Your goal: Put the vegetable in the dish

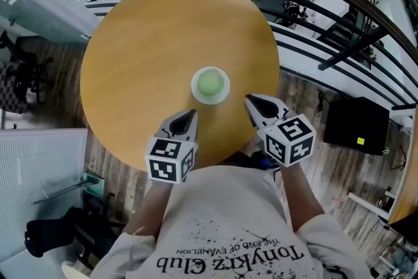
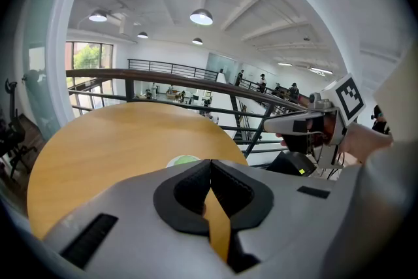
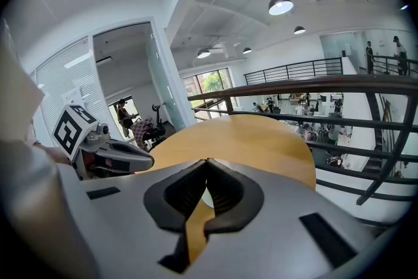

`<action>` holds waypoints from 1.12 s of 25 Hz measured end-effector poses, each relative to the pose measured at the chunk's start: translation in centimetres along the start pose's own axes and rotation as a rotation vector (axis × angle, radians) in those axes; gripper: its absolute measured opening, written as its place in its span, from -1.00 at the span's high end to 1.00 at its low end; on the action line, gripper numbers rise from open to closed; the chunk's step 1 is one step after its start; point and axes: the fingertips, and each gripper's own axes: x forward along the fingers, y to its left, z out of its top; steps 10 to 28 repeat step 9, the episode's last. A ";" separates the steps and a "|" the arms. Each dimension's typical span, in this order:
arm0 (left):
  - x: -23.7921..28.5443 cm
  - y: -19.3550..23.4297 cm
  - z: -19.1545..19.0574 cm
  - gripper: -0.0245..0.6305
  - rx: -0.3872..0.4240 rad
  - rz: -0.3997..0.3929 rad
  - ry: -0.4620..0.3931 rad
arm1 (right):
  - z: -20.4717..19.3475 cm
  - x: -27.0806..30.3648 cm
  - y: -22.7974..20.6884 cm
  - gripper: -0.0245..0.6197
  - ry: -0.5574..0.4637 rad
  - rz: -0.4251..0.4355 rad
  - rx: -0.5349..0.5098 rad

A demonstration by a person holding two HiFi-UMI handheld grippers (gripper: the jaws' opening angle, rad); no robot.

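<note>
The green vegetable sits inside the white dish, which stands toward the near edge of the round bench. From above it looks round, so I can't read a long axis. It lies just ahead and between my two tools: the left gripper on its near-left and the right gripper on its right. Both are near and about equally close, and neither touches. Both sets of fingers are pressed together on nothing. I judge the placing done.
</note>
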 end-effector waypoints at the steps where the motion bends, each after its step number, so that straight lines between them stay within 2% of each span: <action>1: -0.1 -0.1 -0.1 0.85 0.003 0.000 0.000 | -0.1 -0.1 0.0 0.85 0.000 0.001 0.000; 28: -0.2 -0.3 -0.1 0.85 0.017 -0.004 -0.003 | -0.2 -0.4 0.2 0.85 0.002 -0.005 0.002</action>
